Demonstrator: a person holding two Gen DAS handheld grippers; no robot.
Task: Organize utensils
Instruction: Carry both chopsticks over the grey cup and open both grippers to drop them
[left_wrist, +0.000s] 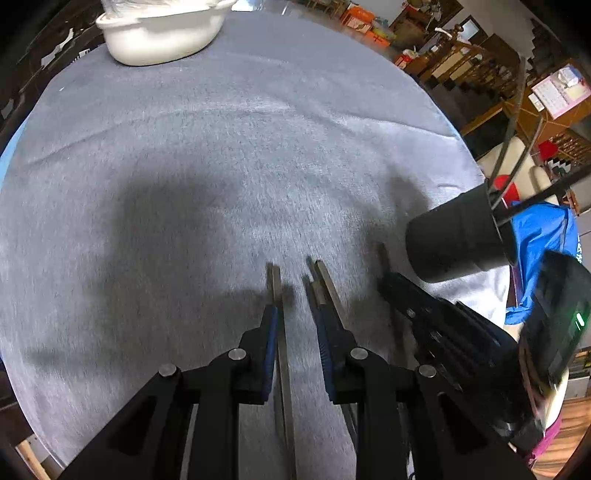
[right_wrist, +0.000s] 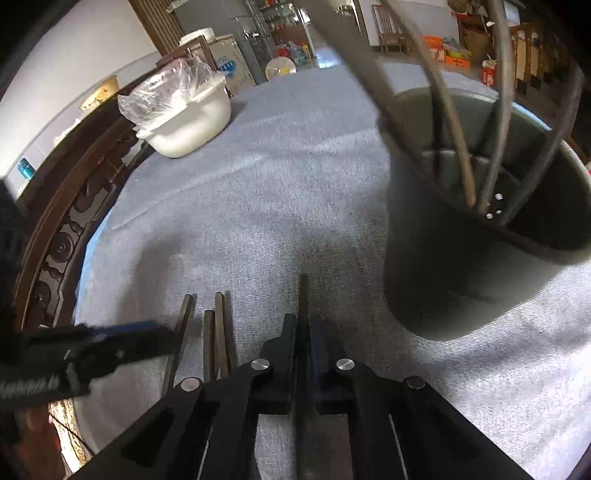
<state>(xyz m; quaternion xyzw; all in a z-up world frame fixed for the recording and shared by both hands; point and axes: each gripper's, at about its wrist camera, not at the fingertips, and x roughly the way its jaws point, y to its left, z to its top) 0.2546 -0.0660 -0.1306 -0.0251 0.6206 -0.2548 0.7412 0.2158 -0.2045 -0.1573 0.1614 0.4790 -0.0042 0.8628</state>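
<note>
Several dark chopsticks lie on the grey tablecloth (left_wrist: 221, 147). My left gripper (left_wrist: 295, 310) hangs open just over them: one chopstick (left_wrist: 275, 280) runs along the inside of its left blue pad, and two more (left_wrist: 325, 277) lie by its right finger. From the right wrist view the same gripper (right_wrist: 162, 332) comes in from the left above three chopsticks (right_wrist: 218, 321). My right gripper (right_wrist: 303, 319) is shut on a single chopstick (right_wrist: 303, 288) that sticks out ahead of its tips. It also shows in the left wrist view (left_wrist: 391, 284). A black utensil holder (right_wrist: 461, 258) (left_wrist: 458, 236) stands just right of it, with several long utensils inside.
A white basin (left_wrist: 162, 37) (right_wrist: 192, 122) with a clear plastic bag in it sits at the far side of the round table. A carved wooden rim (right_wrist: 55, 240) edges the table on the left. A blue bag (left_wrist: 543, 240) and furniture lie beyond the right edge.
</note>
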